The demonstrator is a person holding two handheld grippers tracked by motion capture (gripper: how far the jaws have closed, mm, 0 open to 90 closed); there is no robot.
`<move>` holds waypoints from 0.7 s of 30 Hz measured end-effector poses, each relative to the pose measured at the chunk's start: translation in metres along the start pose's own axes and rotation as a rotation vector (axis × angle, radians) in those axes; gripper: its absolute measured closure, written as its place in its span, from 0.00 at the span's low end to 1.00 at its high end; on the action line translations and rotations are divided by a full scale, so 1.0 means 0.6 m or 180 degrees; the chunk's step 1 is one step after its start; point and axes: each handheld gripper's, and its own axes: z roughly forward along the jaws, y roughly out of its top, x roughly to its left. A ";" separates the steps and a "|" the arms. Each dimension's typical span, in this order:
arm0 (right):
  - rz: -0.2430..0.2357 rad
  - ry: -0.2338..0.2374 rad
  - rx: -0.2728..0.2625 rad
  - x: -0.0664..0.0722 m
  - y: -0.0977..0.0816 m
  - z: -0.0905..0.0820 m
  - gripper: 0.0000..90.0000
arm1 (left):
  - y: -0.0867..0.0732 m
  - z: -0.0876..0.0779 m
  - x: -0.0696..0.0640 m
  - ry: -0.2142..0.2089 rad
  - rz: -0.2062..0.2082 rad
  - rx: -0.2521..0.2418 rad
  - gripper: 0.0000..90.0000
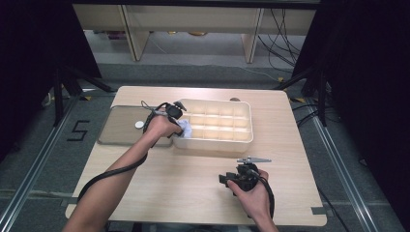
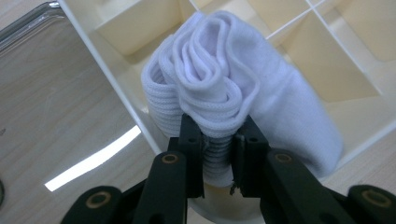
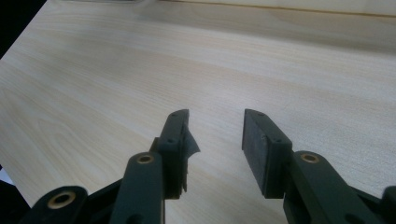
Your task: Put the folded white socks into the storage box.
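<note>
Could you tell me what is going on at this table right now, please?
A person works at a wooden table with a gripper in each hand. The left gripper is shut on a rolled white sock and holds it over the left end of a cream divided organizer tray. A clear lid lies flat beside the tray. The right gripper is open with nothing between its jaws, above bare tabletop nearer the person.

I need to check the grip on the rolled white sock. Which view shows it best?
The left gripper view: the rolled white sock sits large and sharp, pinched between the left gripper jaws over the divided cream tray. The high view shows it as a small white patch at the tray's left end.
</note>
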 end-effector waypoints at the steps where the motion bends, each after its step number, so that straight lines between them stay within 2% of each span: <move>1: 0.0022 -0.0011 0.0007 0.001 0.000 0.000 0.69 | 0.000 0.000 0.000 0.0002 0.0004 0.0003 0.84; 3: -0.0032 -0.0001 -0.0015 0.000 0.000 0.000 0.68 | 0.001 -0.001 0.000 0.0006 0.0032 0.0032 0.84; 4: -0.0009 0.0002 -0.0011 0.001 0.000 0.000 0.68 | 0.001 -0.001 0.001 0.0008 0.0055 0.0056 0.84; 15: -0.0071 0.0024 -0.0013 -0.003 -0.001 0.002 0.68 | 0.002 0.003 0.001 -0.0044 0.0015 0.0118 0.84; 16: 0.0085 0.0034 0.0005 0.003 -0.002 0.001 0.68 | 0.002 0.003 0.001 -0.0045 0.0017 0.0118 0.84; 17: 0.0025 0.0035 -0.0002 0.002 -0.001 0.001 0.68 | 0.002 0.003 0.001 -0.0044 0.0020 0.0122 0.84; 19: 0.0016 0.0016 -0.0007 0.000 -0.001 0.001 0.68 | 0.002 0.003 0.001 -0.0041 0.0028 0.0126 0.84; 20: -0.0076 0.0008 -0.0028 -0.003 -0.001 0.001 0.68 | 0.002 0.003 0.001 -0.0040 0.0035 0.0131 0.84; 21: -0.0050 0.0013 -0.0004 -0.003 -0.001 0.002 0.68 | 0.002 0.003 0.001 -0.0042 0.0033 0.0132 0.84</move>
